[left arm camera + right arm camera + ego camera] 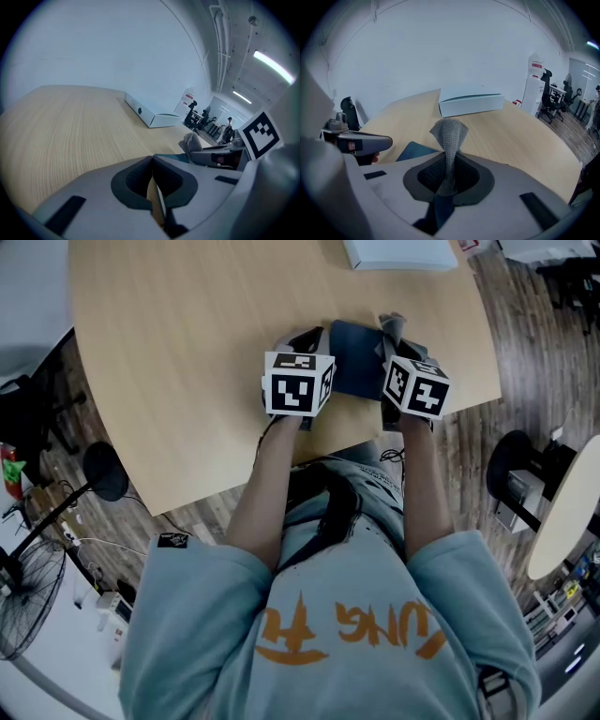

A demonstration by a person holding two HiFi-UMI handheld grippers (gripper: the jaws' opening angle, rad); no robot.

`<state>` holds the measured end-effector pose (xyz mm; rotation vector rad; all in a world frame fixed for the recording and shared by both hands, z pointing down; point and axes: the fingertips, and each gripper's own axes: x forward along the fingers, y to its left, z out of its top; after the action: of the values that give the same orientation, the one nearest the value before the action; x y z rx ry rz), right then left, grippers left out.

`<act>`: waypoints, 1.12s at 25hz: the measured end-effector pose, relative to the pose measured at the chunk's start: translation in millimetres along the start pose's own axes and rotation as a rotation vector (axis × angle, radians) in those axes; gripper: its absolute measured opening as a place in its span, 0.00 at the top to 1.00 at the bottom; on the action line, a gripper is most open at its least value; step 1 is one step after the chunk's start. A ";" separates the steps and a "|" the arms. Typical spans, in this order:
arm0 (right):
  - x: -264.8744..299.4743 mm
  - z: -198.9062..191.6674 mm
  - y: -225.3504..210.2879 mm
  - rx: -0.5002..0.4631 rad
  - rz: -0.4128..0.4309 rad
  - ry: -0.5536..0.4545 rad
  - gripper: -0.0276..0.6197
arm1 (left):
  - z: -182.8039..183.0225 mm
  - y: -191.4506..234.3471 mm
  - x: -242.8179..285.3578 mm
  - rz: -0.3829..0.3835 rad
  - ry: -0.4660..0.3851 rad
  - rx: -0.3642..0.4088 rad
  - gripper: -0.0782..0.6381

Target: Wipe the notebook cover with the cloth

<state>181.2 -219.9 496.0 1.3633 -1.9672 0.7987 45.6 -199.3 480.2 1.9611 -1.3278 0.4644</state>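
Right gripper view: grey waffle-knit cloth [449,135] (upright, tapering) above dark-blue notebook [414,151].

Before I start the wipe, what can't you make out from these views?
Right gripper view: the right gripper is shut on the cloth, but its body hides whether the cloth touches the notebook.
Left gripper view: the left gripper, jaws together, hides whether it pins the notebook.
Head view: both grippers cover most of the notebook; only a dark blue patch shows.
Head view: the white box is cut by the top edge.
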 end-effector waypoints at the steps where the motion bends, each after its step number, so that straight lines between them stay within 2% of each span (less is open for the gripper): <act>1: -0.6 -1.3 -3.6 0.004 -0.002 0.001 0.91 | -0.4 -2.8 1.7 -0.003 0.002 0.003 0.87; 28: -26.9 -18.6 -89.8 0.079 -0.086 0.008 0.91 | 3.2 -75.3 41.5 -0.078 0.036 0.053 0.87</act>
<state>276.6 -216.0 499.4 1.4779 -1.8756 0.8483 130.6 -212.3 477.8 2.0302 -1.2226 0.4993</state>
